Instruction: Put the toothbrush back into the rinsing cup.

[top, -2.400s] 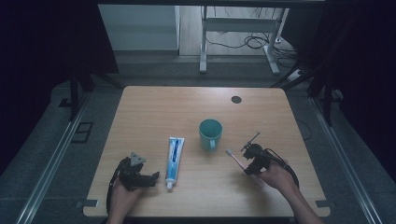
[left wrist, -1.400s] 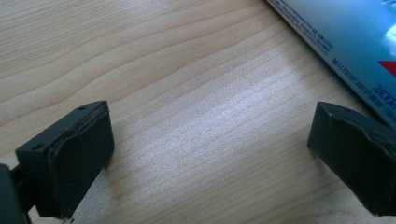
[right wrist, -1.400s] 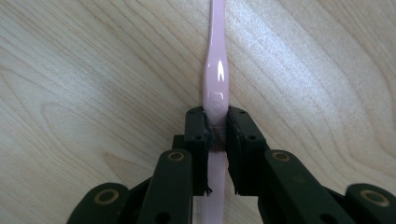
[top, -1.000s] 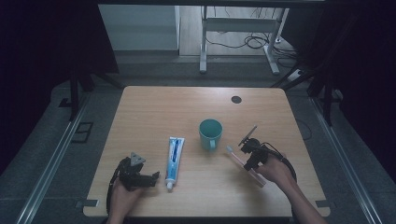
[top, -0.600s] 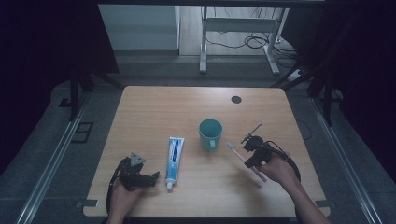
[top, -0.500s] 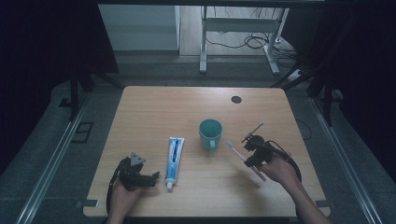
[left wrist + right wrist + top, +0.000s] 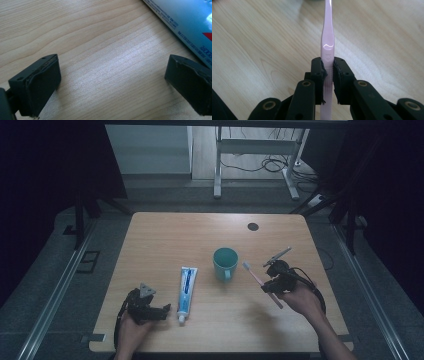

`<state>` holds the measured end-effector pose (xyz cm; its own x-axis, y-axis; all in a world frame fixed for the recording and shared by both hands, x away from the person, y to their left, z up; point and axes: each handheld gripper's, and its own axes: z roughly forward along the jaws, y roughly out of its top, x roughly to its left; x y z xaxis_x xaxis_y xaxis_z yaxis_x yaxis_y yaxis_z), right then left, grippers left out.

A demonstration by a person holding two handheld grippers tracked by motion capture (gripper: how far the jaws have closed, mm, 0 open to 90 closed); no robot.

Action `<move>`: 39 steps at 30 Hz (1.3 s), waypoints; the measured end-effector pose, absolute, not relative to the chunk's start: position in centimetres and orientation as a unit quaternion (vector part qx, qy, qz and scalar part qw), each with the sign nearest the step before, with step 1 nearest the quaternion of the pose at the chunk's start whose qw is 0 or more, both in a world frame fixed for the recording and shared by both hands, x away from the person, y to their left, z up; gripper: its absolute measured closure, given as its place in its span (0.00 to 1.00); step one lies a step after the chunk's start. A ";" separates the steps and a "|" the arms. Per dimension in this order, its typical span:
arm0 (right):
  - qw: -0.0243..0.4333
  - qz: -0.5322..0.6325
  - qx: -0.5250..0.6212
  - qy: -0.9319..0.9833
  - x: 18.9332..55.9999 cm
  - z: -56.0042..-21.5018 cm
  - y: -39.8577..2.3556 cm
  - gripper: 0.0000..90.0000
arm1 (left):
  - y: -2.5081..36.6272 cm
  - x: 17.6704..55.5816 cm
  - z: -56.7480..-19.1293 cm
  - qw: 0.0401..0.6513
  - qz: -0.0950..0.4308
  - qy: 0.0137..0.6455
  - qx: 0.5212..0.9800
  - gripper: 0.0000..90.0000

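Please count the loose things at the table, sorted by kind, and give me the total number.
Toothbrush, pink, held in the right tool: 1
Toothpaste tube: 1
Cup, teal: 1
Total: 3

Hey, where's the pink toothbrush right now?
In the high view the pink toothbrush is on the table's right side, clamped in the right gripper, its head pointing toward the teal mug just left of it.
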<state>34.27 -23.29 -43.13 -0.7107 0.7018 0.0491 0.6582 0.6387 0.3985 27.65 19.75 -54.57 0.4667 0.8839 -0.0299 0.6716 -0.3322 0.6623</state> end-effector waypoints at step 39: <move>0.123 0.380 0.351 0.847 36.0 -40.8 -20.1 0.87 | 19.8 27.7 -54.6 0.312 0.173 0.484 0.799 0.01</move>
